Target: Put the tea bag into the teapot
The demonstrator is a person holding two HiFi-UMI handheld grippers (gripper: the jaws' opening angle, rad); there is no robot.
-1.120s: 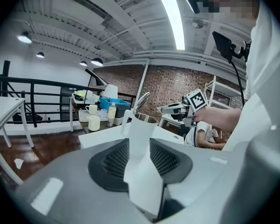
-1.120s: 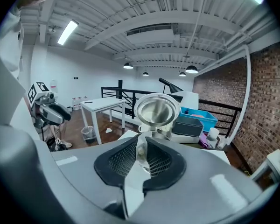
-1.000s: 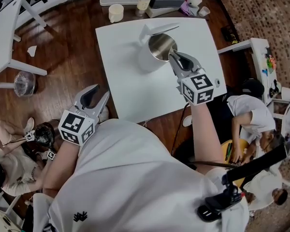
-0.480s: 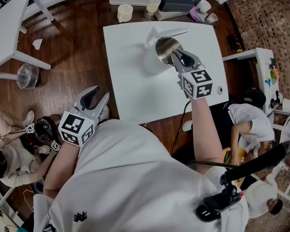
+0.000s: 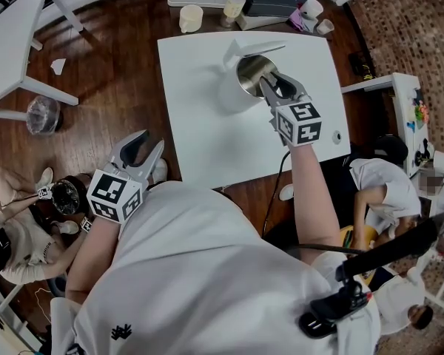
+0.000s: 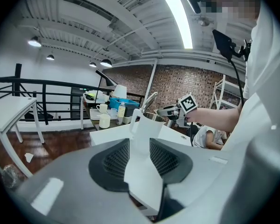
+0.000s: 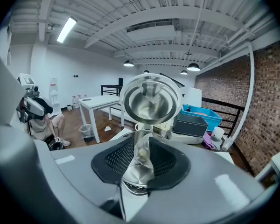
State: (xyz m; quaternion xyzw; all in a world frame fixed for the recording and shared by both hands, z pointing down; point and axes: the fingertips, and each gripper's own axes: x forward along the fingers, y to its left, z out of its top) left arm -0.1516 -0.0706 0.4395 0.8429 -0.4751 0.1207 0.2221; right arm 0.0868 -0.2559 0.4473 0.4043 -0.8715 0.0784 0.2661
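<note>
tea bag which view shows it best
The right gripper view: the tea bag hangs between the right gripper's opening jaws, over the teapot. In the head view the gripper hides it; the left gripper view is too distant to show it.

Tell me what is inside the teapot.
Shiny bare metal shows inside the teapot. The tea bag hangs between the opening jaws of the right tool, over the mouth. The tool hides part of the inside.

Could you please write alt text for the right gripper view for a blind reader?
The right gripper is opening its jaws with a tea bag between them, just above the mouth of the open steel teapot. Its lid stands raised behind.
</note>
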